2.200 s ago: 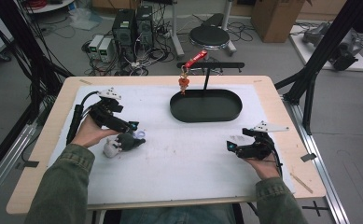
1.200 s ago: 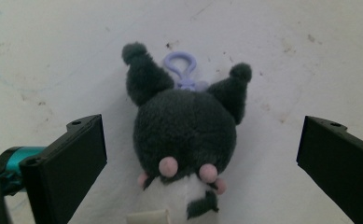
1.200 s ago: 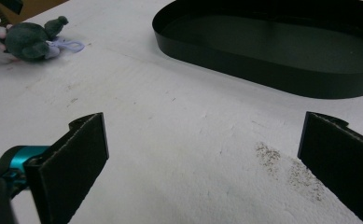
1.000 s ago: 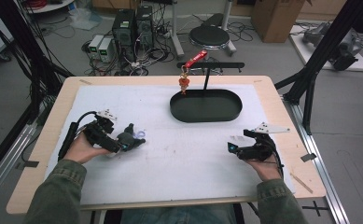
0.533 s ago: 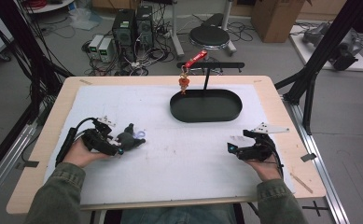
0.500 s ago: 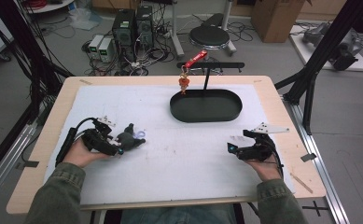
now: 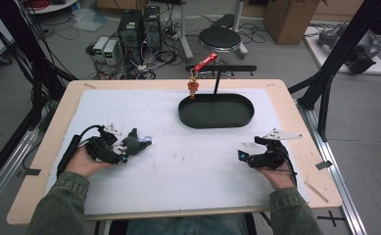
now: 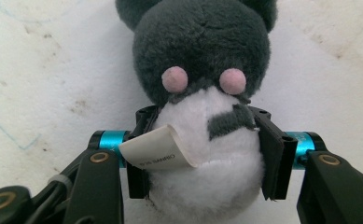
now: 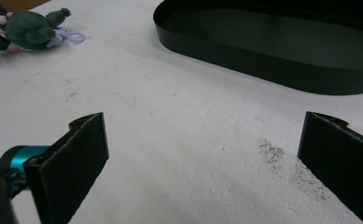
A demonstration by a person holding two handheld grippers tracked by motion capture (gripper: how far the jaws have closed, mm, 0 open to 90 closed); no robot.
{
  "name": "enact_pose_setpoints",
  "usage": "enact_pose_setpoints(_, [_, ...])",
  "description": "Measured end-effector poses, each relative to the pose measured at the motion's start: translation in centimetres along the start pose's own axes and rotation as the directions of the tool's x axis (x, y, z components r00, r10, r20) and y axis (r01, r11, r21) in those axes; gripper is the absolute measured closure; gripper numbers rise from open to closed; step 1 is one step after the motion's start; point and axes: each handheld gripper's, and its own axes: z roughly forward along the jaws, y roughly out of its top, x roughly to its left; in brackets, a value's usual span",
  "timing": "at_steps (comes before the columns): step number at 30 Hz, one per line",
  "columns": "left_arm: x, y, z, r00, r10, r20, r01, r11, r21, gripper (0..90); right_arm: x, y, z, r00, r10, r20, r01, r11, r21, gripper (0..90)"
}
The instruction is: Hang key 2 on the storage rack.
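Left gripper view showed the left gripper (image 8: 202,154) with its jaws, which had just been closing, pressed against both flanks of the plush mouse (image 8: 202,93), its white belly and paper tag squeezed between the pads and its grey head pointing away from the tool. So the grasp seemed made, while lifting and carrying looked yet to come; the black oval tray (image 7: 216,110), well beyond the toy and off toward the other hand, was a likely destination, though that is a guess. Across the table the right gripper (image 7: 249,157) rested with jaws wide and nothing between them. Both tools lay on a white sheet (image 7: 188,171), faintly smudged, over a wooden tabletop (image 7: 46,147). Past the far edge stood a stool (image 7: 220,36), computer boxes (image 7: 139,24) and tangled cables on a grey floor.
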Motion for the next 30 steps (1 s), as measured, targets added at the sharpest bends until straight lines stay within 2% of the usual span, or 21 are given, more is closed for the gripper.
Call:
enact_pose_setpoints(4, [-0.1, 0.7, -1.1, 0.9997, 0.023, -0.009, -0.023, 0.9992, -0.032, 47.7, 0.0, 0.0, 0.1, 1.0000, 0.002, -0.001, -0.002, 1.000, 0.000, 0.9])
enact_pose_setpoints(7, [-0.2, 1.5, -2.2, 0.9987, 0.041, -0.031, -0.043, 0.9973, -0.059, 47.8, 0.1, 0.1, 0.2, 1.0000, -0.003, -0.003, 0.003, 1.000, 0.002, 0.9])
enact_pose_setpoints(10, [-0.2, 2.1, -3.0, 0.9985, 0.050, -0.024, -0.051, 0.9967, -0.063, 48.0, 0.1, 0.1, 0.2, 1.0000, 0.000, -0.004, 0.000, 1.000, 0.004, 0.9])
enact_pose_setpoints(18, [-0.1, 3.1, -3.9, 0.9973, 0.071, -0.018, -0.072, 0.9948, -0.073, 48.0, 0.1, 0.1, 0.2, 1.0000, -0.005, -0.002, 0.005, 1.000, 0.001, 0.9])
enact_pose_setpoints(30, [-0.7, 6.4, -4.8, 0.9943, 0.101, -0.034, -0.104, 0.9906, -0.089, 48.1, 0.0, 0.1, 0.1, 1.0000, -0.001, -0.001, 0.001, 1.000, -0.004, 0.9])
